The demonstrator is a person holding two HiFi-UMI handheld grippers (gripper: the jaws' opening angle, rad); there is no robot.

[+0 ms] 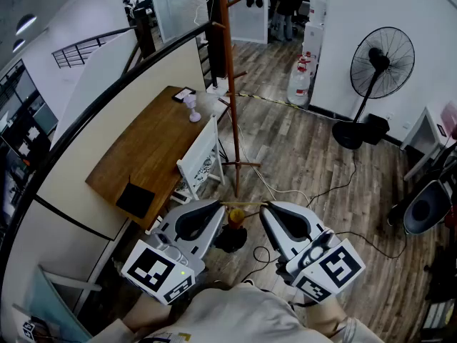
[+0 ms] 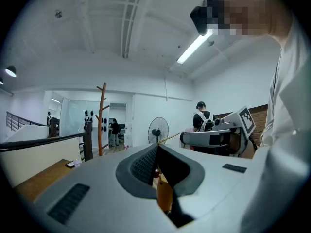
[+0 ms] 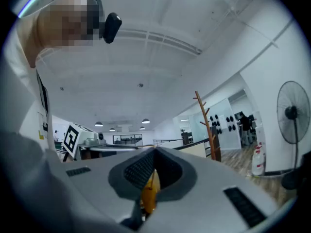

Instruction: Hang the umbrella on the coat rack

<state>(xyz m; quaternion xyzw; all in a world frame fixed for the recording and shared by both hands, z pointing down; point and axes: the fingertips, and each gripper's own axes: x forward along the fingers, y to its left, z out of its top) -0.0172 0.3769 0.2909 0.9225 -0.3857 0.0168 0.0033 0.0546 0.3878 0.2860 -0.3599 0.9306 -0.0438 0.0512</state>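
I am holding both grippers close together, low in the head view, with their jaws pointing forward. The left gripper (image 1: 216, 206) is clenching one end of a yellow cord (image 1: 243, 204). Its own view is showing the ribbed pads pressed together, with the cord coming out at the tips. The right gripper (image 1: 266, 206) is pinching the other end, and its pads are likewise together in its own view. The yellow cord is stretching almost level between the two jaw tips.

The umbrella (image 1: 235, 220) is hanging from that cord in the gap between the grippers. I am seeing its orange handle just under the cord and a dark folded body below it, above the wooden floor (image 1: 314, 156). In each gripper view the orange handle is showing just beneath the closed jaws. Whether the pads are also touching the handle itself, I cannot quite make out.

The coat rack (image 1: 229, 84) is standing ahead of me, well apart from the umbrella. It is a brown pole with upward pegs and spread feet. A white chair (image 1: 202, 159) is sitting just left of its base, beside a wooden desk (image 1: 146, 152). A black pedestal fan (image 1: 380, 63) is standing off to the right by the white wall.
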